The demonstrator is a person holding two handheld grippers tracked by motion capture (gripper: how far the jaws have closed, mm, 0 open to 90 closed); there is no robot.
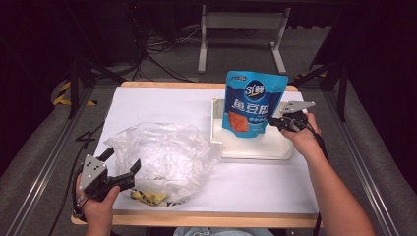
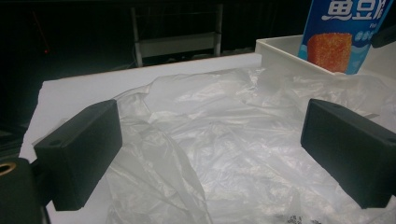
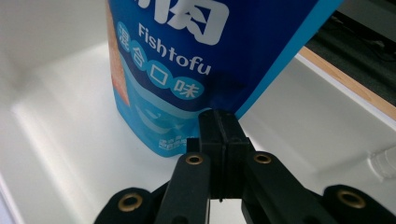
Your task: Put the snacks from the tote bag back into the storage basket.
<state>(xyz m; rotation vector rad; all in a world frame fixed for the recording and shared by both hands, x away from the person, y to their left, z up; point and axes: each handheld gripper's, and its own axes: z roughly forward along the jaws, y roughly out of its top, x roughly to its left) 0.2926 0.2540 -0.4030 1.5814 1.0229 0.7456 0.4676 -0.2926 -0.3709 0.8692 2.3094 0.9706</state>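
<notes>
Blue snack pouch (image 1: 252, 103) stands upright inside the white tray (image 1: 255, 147), pinched at its lower edge by the right hand-held gripper (image 1: 275, 123). Left of the tray, the left hand-held gripper (image 1: 120, 169) is spread at the clear plastic bag (image 1: 162, 157).

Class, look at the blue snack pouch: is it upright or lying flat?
Upright: the blue snack pouch stands in the white bin, its edge pinched by the right gripper.

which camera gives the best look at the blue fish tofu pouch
The high view: the whole blue pouch stands upright in the white tray, its edge pinched by the right tongs. The right gripper view shows its lower part close up; the left gripper view catches a corner.
</notes>
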